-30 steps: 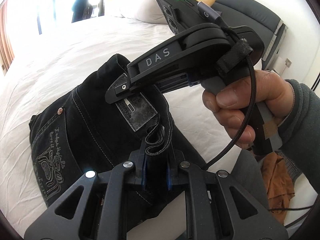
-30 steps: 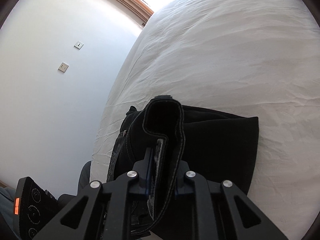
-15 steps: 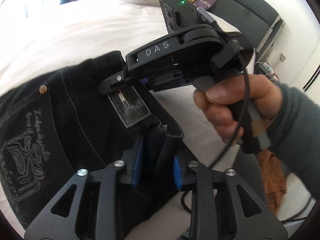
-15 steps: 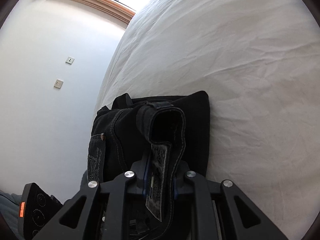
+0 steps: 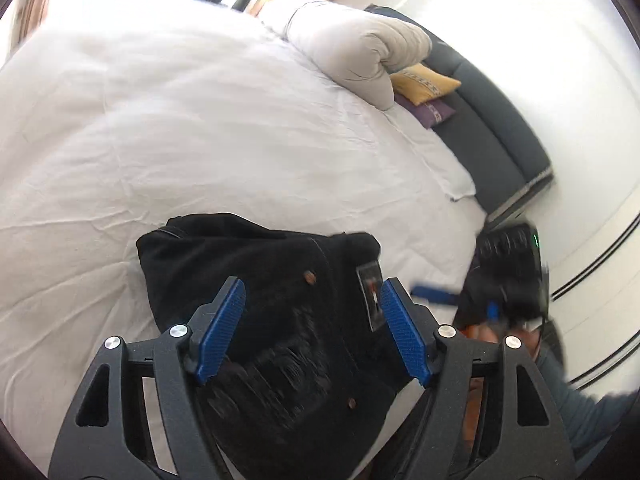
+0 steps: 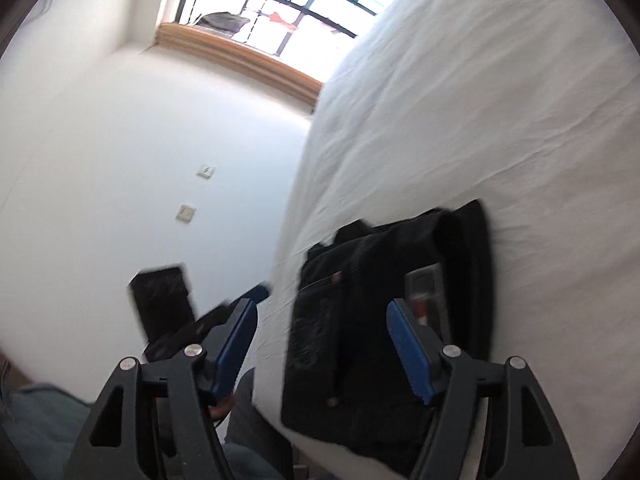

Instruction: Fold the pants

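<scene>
The black pants (image 5: 260, 264) lie folded in a compact stack on the white bed (image 5: 160, 120), back pocket and waist label facing up. My left gripper (image 5: 313, 288) hovers just over them; its jaws are opening and the blue pads (image 5: 222, 328) touch no cloth. In the right wrist view the pants (image 6: 360, 320) rest near the bed's edge. My right gripper (image 6: 322, 306) is above them, its jaws also opening with nothing pinched. Each view shows the other gripper only as a dark blur, so its state is unclear there.
A rolled white duvet (image 5: 352, 52), a yellow cushion (image 5: 424, 84) and a purple cushion (image 5: 432, 110) lie at the head of the bed against a dark headboard (image 5: 492, 132). A white wall with sockets (image 6: 206, 171) and a barred window (image 6: 280, 4) lie past the bed's edge.
Both grippers were shut on the pants' waistband; now both have let go and pulled back. The pants have dropped flat onto the bed in a folded stack.
</scene>
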`<control>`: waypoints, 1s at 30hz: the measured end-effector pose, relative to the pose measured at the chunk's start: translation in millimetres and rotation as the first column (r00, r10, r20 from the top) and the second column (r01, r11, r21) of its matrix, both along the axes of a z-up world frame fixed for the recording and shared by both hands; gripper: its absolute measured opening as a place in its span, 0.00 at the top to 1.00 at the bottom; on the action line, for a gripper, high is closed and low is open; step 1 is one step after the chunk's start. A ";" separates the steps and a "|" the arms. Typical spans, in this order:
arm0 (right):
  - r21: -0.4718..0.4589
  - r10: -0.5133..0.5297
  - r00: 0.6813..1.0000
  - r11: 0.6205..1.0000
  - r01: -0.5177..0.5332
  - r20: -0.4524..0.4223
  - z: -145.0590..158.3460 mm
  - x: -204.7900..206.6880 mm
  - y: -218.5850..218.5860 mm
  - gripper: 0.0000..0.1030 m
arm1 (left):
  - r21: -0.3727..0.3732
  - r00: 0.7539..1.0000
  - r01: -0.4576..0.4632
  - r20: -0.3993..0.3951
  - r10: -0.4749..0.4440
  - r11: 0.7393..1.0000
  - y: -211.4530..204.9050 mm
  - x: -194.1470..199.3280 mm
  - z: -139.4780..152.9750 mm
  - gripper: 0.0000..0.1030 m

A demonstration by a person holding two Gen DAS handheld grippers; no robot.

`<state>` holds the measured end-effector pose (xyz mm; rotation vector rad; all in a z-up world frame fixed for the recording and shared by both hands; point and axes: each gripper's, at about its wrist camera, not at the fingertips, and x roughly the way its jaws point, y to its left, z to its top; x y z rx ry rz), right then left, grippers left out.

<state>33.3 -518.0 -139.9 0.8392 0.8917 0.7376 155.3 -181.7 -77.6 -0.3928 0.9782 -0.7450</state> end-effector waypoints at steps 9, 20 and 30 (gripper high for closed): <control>-0.021 -0.039 0.967 0.999 0.035 -0.250 -90.3 -5.7 4.0 0.93 | -0.098 0.984 -0.049 -0.176 0.031 0.994 6.3 61.4 -90.2 0.36; 0.022 0.064 0.991 0.998 -0.061 -0.116 -51.9 -21.8 11.9 0.49 | -0.094 0.990 0.101 -0.091 -0.110 0.990 2.5 -15.8 -58.3 0.35; 0.047 0.038 0.973 0.999 -0.027 -0.227 -92.6 -12.2 -3.9 0.73 | -0.210 0.984 0.138 -0.080 -0.158 0.968 18.1 -88.7 -91.5 0.36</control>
